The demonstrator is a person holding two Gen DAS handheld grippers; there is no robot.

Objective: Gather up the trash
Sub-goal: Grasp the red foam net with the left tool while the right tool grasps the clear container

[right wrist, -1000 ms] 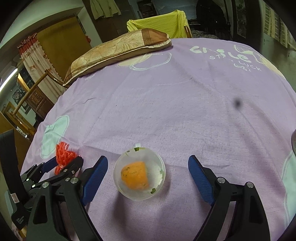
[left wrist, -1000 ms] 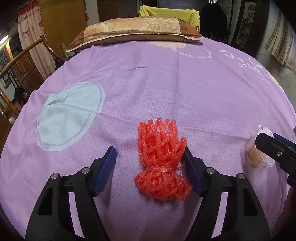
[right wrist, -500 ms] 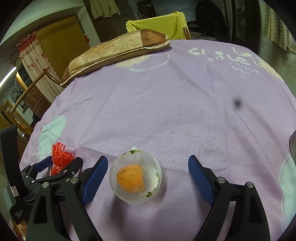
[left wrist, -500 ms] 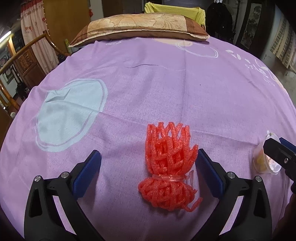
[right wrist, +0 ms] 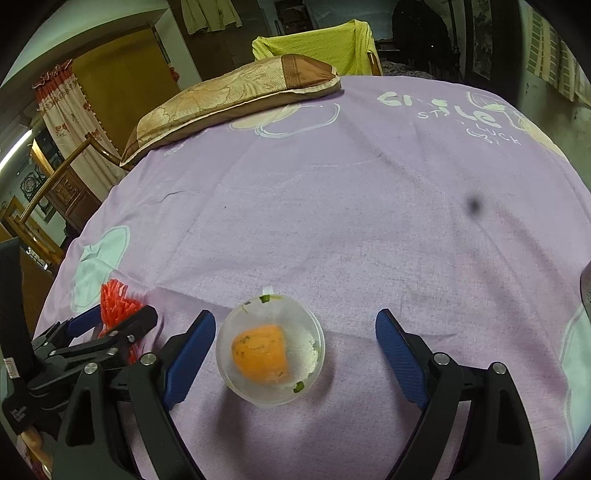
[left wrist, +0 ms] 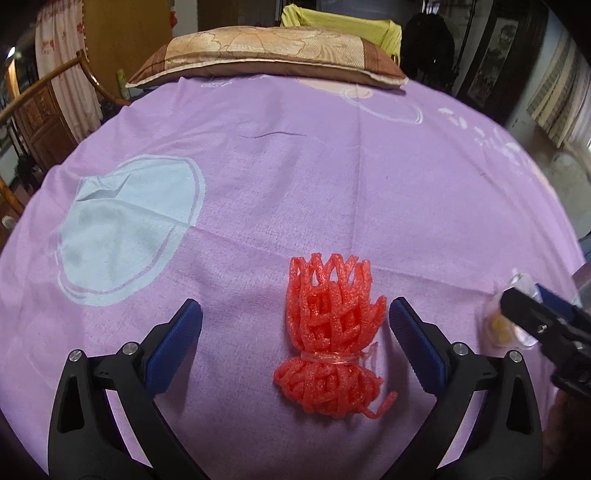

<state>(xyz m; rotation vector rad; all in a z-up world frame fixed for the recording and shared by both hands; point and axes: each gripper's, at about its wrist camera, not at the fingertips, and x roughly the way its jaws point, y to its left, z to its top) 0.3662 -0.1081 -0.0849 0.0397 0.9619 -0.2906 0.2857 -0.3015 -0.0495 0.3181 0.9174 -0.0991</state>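
A red foam fruit net (left wrist: 328, 339), tied at its waist, lies on the purple bedsheet (left wrist: 295, 166). My left gripper (left wrist: 295, 332) is open, its jaws on either side of the net, the right pad close to it. A small clear plastic cup (right wrist: 270, 354) with an orange lump inside sits on the sheet. My right gripper (right wrist: 295, 339) is open around the cup, the left pad nearest it. The net (right wrist: 116, 301) and the left gripper (right wrist: 110, 325) show at the left of the right wrist view. The cup (left wrist: 506, 325) and a right fingertip (left wrist: 517, 302) show at the right edge of the left wrist view.
A brown patterned pillow (left wrist: 266, 55) lies at the far end of the bed, a yellow cloth (left wrist: 340, 26) behind it. A wooden chair (left wrist: 33, 110) and a curtain stand to the left. The bed edge drops off at the right (left wrist: 554, 177).
My left gripper has opened wider and pulled back a little from the net. The cup has shifted slightly left between my right gripper's jaws.
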